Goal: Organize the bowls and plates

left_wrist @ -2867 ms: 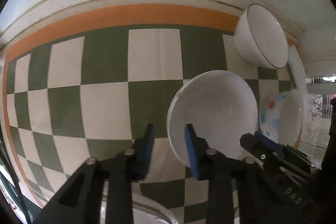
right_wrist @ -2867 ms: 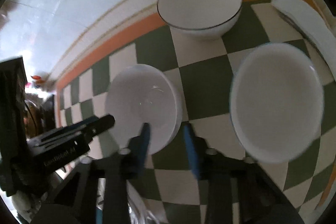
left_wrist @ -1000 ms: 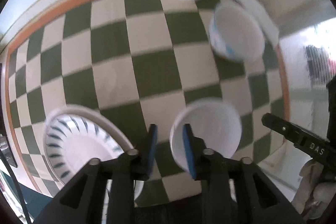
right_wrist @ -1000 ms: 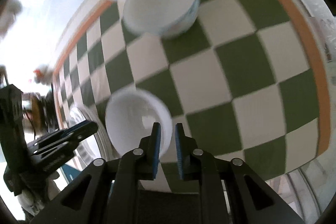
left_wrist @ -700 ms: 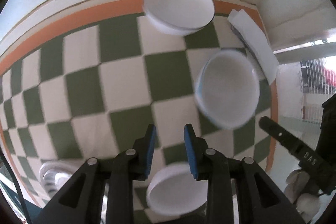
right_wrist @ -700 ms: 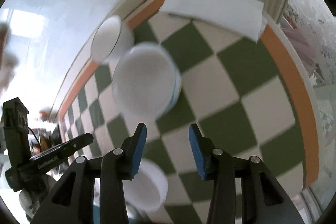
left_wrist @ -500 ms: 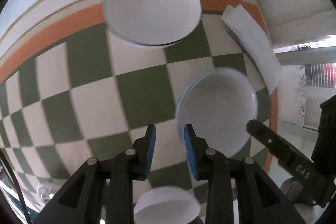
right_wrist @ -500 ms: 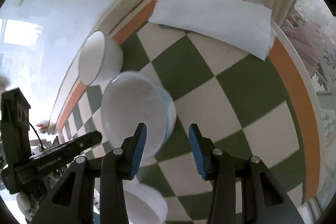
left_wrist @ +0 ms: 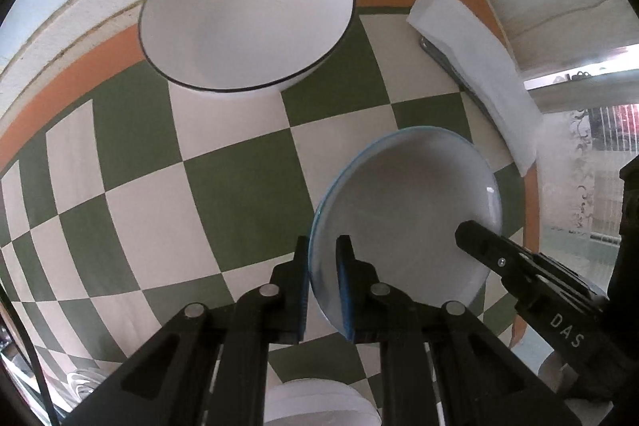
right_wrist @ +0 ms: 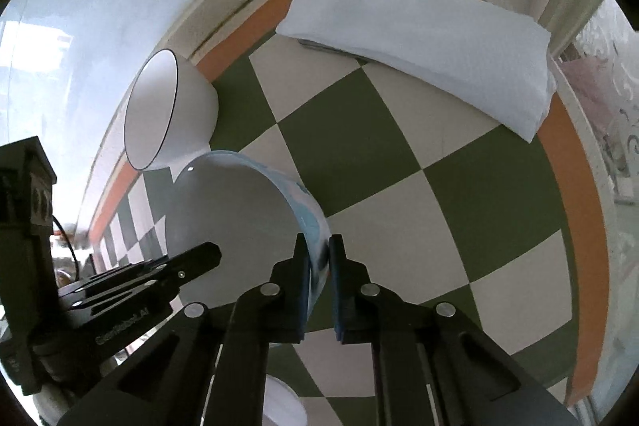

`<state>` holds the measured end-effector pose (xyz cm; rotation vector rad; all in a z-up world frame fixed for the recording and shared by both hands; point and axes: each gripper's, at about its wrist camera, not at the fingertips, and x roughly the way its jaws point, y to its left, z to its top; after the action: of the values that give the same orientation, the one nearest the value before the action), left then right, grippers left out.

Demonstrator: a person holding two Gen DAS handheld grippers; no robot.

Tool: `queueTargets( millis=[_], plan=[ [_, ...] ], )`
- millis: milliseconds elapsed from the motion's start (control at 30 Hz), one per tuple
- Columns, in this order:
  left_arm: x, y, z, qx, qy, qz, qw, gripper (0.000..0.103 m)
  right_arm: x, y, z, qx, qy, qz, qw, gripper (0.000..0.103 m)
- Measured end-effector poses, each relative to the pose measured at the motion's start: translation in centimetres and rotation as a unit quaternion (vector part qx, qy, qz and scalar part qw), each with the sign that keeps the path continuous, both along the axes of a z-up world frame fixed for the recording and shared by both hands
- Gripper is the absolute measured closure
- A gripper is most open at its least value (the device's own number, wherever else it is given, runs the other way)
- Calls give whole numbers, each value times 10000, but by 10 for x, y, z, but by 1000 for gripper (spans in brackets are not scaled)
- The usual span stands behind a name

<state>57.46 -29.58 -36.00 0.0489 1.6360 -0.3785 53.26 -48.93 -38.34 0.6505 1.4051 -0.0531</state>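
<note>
Both grippers are clamping the same blue-rimmed bowl [left_wrist: 407, 218] by opposite sides of its rim. The left gripper [left_wrist: 322, 278] is pinching the near-left rim between its blue pads, which have just been closing onto it; the right gripper [right_wrist: 318, 278] is doing likewise on the rim's right side, its jaws having just been closing with the bowl wall between them. The bowl is sitting over the checked tablecloth [left_wrist: 223, 210] near the table's right edge, where the orange border [right_wrist: 575, 226] is running.

A larger white bowl with a dark rim line [left_wrist: 247, 10] is standing at the back edge, against the wall, apart from the held bowl with one row of checks between them. A folded white cloth [right_wrist: 419, 38] is lying in the back right corner, over a flat grey object. To the left of the held bowl, green and cream squares are lying bare toward the left edge. Another white dish [left_wrist: 319, 402] is showing at the near edge, below the left gripper.
</note>
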Motion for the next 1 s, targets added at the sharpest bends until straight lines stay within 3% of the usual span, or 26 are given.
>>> queueTargets(
  millis=[333, 600, 767, 1000],
  plan=[
    [-25, 29, 57, -239, -224, 91, 9994, 92, -32, 19, 45, -44, -204, 243, 9995, 93],
    [-82, 64, 97, -224, -339, 58, 9992, 92, -87, 57, 95, -8, -418, 556, 9976, 93],
    [-114, 84, 88, -112, -177, -31, 9998, 92, -122, 89, 95, 54, -287, 745, 9968, 92],
    [-138, 96, 52, 69, 131, -36, 9999, 92, -150, 111, 62, 116, 87, 815, 9966, 92]
  ],
)
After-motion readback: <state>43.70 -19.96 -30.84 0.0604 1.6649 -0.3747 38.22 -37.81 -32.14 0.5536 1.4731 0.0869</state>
